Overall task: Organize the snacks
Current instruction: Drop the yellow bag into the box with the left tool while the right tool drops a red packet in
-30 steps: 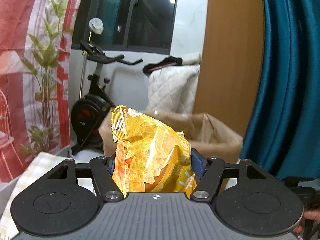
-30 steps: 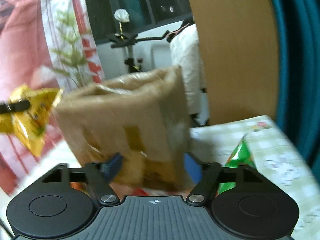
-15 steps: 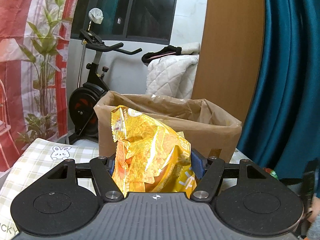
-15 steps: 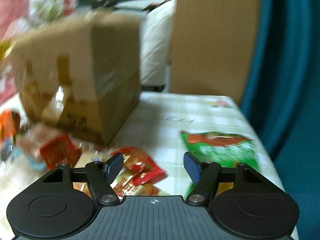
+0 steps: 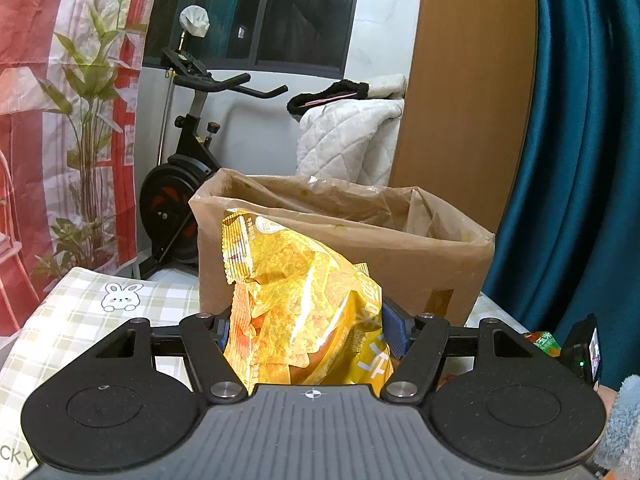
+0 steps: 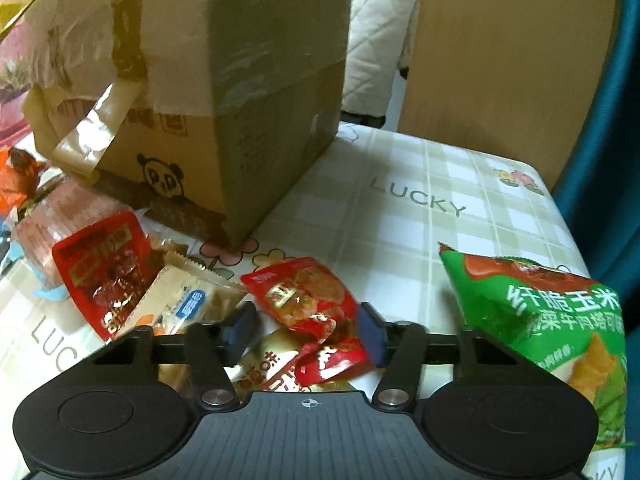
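In the left wrist view my left gripper [image 5: 306, 320] is shut on a crinkled yellow chip bag [image 5: 296, 288], held up in front of the open brown cardboard box [image 5: 400, 248]. In the right wrist view my right gripper [image 6: 306, 326] hangs low over the table, its jaws closing around a small red snack packet [image 6: 304, 300]. The right pad is at the packet's edge, and a gap still shows at the left pad. The same box [image 6: 192, 80] stands just behind the packets.
A green corn-chip bag [image 6: 552, 320] lies at the right on the checked tablecloth [image 6: 420, 200]. A larger red packet [image 6: 100, 272] and a beige packet [image 6: 180, 300] lie to the left. An exercise bike [image 5: 180, 184] and a teal curtain [image 5: 580, 160] stand beyond the table.
My right gripper has dropped from facing the box to just over the packets on the table, and its jaws have narrowed. The left gripper keeps the yellow bag almost still.
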{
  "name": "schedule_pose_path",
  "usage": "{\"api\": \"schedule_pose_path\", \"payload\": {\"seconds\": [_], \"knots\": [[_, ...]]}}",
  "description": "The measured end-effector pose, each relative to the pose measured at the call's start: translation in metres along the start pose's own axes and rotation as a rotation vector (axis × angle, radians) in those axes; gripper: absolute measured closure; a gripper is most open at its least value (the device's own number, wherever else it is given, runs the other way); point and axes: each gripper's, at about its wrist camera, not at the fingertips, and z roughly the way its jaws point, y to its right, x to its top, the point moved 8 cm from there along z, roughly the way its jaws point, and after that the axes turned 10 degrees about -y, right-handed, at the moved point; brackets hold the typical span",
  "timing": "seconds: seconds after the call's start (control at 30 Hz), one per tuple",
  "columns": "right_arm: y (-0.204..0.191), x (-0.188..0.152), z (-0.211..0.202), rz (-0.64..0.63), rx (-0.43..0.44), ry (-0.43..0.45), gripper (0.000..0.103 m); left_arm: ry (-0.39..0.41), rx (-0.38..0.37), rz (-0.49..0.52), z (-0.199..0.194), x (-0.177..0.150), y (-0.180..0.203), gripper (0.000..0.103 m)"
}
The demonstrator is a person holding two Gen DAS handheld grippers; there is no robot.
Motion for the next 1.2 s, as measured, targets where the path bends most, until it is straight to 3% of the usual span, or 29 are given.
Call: {"api": "schedule_pose_path", "payload": {"seconds": [0.1, 0.43, 0.63, 0.7, 0.83, 1.03, 1.07, 1.17, 1.2], "knots": [[0.002, 0.002, -0.010, 0.025, 0.020, 0.028, 0.086, 0.006, -0.002, -0.002, -0.002, 0.003, 0.000, 0.033], [0.014, 0.022, -0.106, 0.187, 0.038, 0.295, 0.086, 0.079, 0.023, 0.043, -0.021, 0.023, 0.004, 0.033], [0.011, 0.071, -0.179, 0.204, 0.053, 0.513, 0.086, 0.154, 0.052, 0.084, -0.028, 0.064, 0.007, 0.033], [0.005, 0.096, -0.191, 0.190, 0.084, 0.550, 0.086, 0.176, 0.068, 0.108, -0.024, 0.082, 0.010, 0.033], [-0.012, 0.154, -0.188, 0.151, 0.136, 0.562, 0.086, 0.171, 0.099, 0.140, 0.003, 0.118, 0.016, 0.033], [-0.027, 0.207, -0.143, 0.145, 0.152, 0.442, 0.085, 0.077, 0.143, 0.180, 0.062, 0.136, 0.019, 0.031], [-0.034, 0.207, -0.136, 0.145, 0.138, 0.422, 0.081, 0.057, 0.146, 0.170, 0.070, 0.136, 0.017, 0.027], [-0.040, 0.209, -0.121, 0.151, 0.115, 0.394, 0.047, 0.027, 0.142, 0.112, 0.085, 0.137, 0.006, 0.017], [-0.039, 0.208, -0.121, 0.152, 0.121, 0.395, 0.041, 0.026, 0.138, 0.097, 0.085, 0.135, 0.002, 0.014]]}}
